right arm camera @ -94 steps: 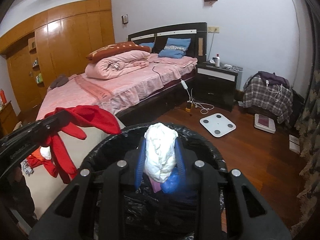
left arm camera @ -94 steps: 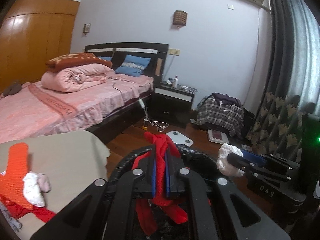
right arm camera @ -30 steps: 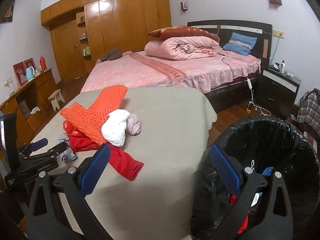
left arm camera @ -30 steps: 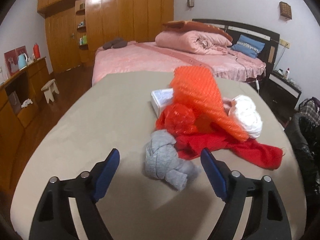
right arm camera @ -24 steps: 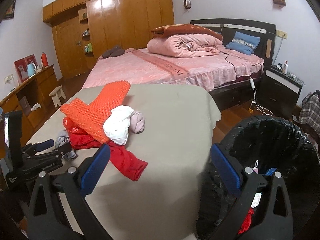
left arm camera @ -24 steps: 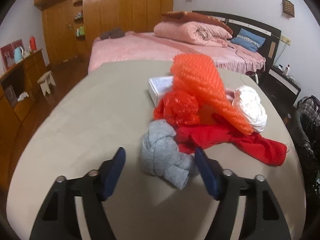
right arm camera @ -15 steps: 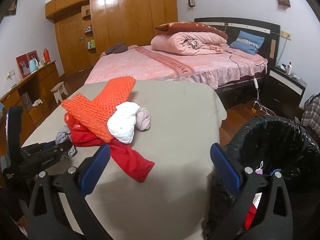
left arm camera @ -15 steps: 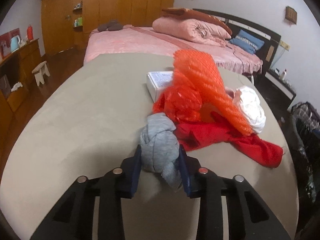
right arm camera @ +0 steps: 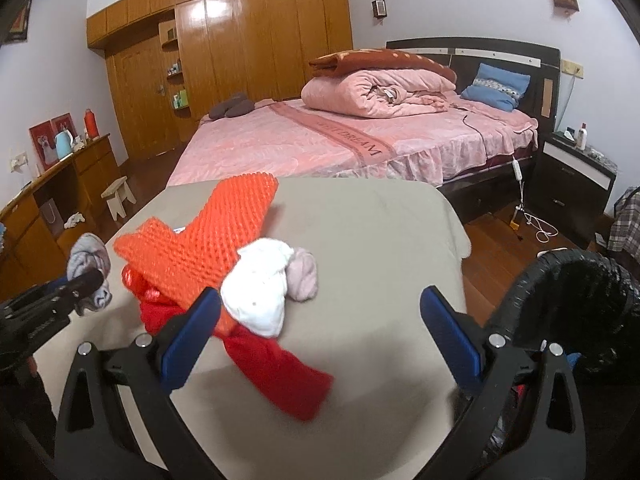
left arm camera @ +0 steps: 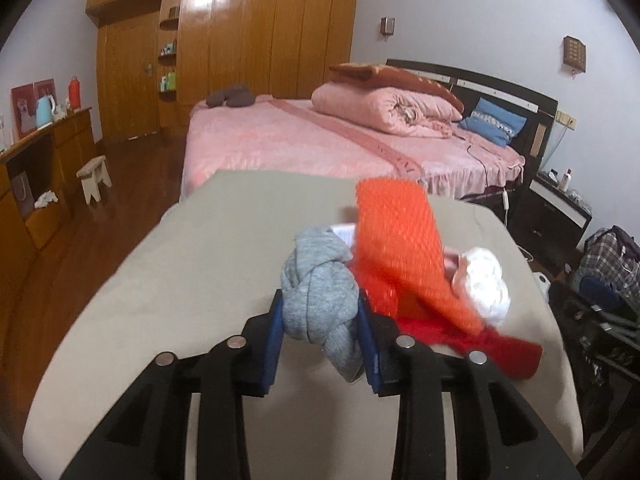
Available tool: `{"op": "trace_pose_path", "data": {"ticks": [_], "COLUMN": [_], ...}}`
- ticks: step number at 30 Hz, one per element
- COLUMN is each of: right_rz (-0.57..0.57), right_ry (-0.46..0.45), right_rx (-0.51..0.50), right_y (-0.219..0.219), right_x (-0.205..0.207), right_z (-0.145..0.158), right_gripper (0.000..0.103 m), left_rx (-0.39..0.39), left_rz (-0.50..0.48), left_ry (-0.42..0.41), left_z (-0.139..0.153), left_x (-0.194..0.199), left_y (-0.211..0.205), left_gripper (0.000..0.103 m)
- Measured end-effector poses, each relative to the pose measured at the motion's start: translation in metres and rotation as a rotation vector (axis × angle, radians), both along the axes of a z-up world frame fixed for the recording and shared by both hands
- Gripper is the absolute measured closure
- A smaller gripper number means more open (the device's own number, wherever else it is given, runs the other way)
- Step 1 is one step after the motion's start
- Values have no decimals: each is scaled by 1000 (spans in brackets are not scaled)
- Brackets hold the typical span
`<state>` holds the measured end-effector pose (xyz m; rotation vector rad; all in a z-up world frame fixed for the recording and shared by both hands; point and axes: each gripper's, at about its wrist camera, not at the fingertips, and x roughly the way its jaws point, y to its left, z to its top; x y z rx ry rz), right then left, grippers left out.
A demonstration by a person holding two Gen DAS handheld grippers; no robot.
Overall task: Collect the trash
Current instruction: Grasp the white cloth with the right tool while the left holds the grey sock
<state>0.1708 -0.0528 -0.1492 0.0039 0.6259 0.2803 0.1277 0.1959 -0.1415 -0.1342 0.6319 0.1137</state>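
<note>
Grey knotted rag [left arm camera: 318, 300]: soft, light, squashy, pinched across its bulk by left gripper [left arm camera: 320, 344] and lifted just off the near part of table [left arm camera: 200, 264]; tail dangling, likely to slip. Right of it, orange mesh [right arm camera: 200, 240], white wad [right arm camera: 260, 288], red cloth [right arm camera: 280, 364]. Right gripper [right arm camera: 320, 334] spread wide, empty. Black bin [right arm camera: 576, 304] far right.

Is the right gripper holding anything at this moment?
No, the right gripper stands wide open over the table, with the white cloth ball lying loose between its fingers.
</note>
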Motion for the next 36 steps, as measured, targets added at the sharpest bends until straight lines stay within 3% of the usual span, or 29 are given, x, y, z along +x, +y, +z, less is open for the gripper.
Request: {"op": "trace_pose_path", "data": {"ticks": [13, 16, 19, 23, 36], "right_rz": [31, 51, 71, 128, 132], "right_ry": [81, 111, 138, 168, 78], "right_rx": [-32, -40, -32, -24, 39], "right_y": [38, 44, 49, 54, 25], "right_x": [36, 40, 42, 41, 18], "right_z": [-27, -35, -39, -42, 2], "right_gripper": [20, 28, 38, 72, 74], "left_rx": [19, 16, 16, 20, 34], "left_rz": [8, 17, 18, 18, -5], "left_ry": [-35, -36, -37, -35, -73], "left_z": [11, 12, 12, 11, 29], "left_x": [12, 13, 13, 12, 2], "left_y": [1, 3, 4, 3, -13], "left_gripper": [69, 69, 69, 69, 69]}}
